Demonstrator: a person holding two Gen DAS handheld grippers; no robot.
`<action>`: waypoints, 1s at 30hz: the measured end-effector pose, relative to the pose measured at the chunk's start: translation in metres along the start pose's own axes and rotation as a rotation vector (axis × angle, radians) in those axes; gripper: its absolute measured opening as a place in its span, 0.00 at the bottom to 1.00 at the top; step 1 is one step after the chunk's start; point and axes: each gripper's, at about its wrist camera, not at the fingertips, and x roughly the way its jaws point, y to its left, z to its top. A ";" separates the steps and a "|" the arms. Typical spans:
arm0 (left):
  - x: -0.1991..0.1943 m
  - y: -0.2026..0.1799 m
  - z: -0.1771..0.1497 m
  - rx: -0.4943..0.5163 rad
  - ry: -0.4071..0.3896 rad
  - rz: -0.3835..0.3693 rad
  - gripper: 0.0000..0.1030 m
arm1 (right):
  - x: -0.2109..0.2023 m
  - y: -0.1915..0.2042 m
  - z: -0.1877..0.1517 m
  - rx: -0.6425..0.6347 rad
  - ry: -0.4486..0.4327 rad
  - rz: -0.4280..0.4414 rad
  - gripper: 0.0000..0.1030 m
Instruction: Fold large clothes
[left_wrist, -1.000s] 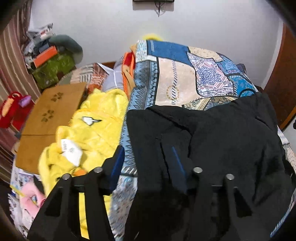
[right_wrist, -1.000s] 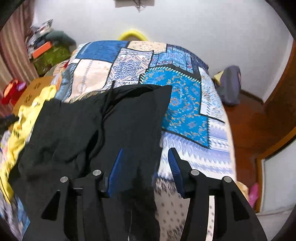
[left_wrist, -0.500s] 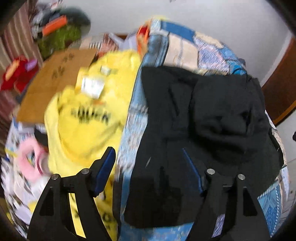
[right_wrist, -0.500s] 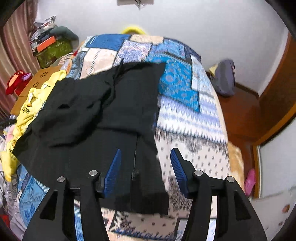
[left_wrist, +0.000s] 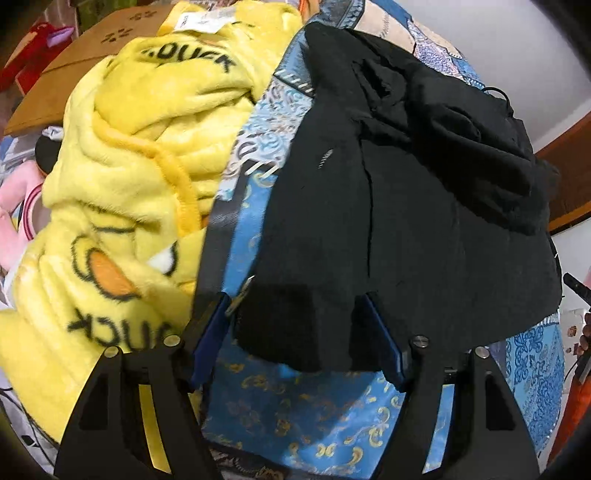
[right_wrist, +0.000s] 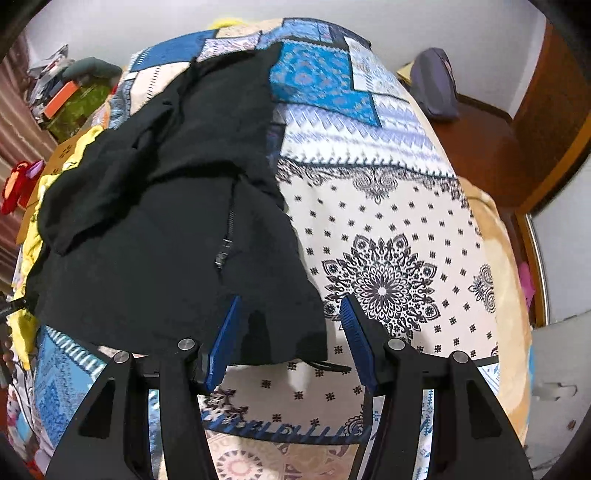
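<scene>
A black garment (left_wrist: 424, 206) lies spread, partly crumpled, on a bed covered by a patterned bedspread (left_wrist: 317, 417) of blue, cream and white patches. In the left wrist view, the left gripper (left_wrist: 295, 332) sits at the near left corner of the garment, its two blue-padded fingers (left_wrist: 210, 332) spread wide, with the corner's hem lying between them; the pads are not closed on the cloth, and whether they touch it cannot be told. Just to the left of the garment, a fluffy yellow blanket (left_wrist: 140, 192) printed with a duck face and the word "DUCK" is heaped along the bed's edge, a white tag (left_wrist: 199, 22) at its far end. Beyond it a brown cardboard sheet (left_wrist: 62, 70) lies flat. In the right wrist view, the right gripper (right_wrist: 288, 328) hangs over the garment's near right corner, fingers (right_wrist: 352, 332) likewise spread apart, the corner of dark cloth between them and the left pad against the fabric's edge. A zipper (right_wrist: 225, 243) runs down the garment (right_wrist: 173, 206) near the middle. To the right, the bedspread (right_wrist: 388, 236) shows a cream field with black mandala prints. At the far right, a grey bag (right_wrist: 436, 88) rests on the wooden floor (right_wrist: 487, 147) beside the bed, near a white wall (right_wrist: 443, 26).
</scene>
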 end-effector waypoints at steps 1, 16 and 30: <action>0.001 -0.004 0.001 0.008 -0.007 0.006 0.65 | 0.005 -0.002 0.001 0.000 0.012 0.000 0.50; -0.010 -0.045 0.007 0.138 -0.056 0.120 0.22 | 0.032 -0.008 -0.014 0.093 0.068 0.165 0.20; -0.085 -0.068 0.072 0.068 -0.189 -0.142 0.16 | -0.057 0.037 0.039 -0.096 -0.119 0.101 0.06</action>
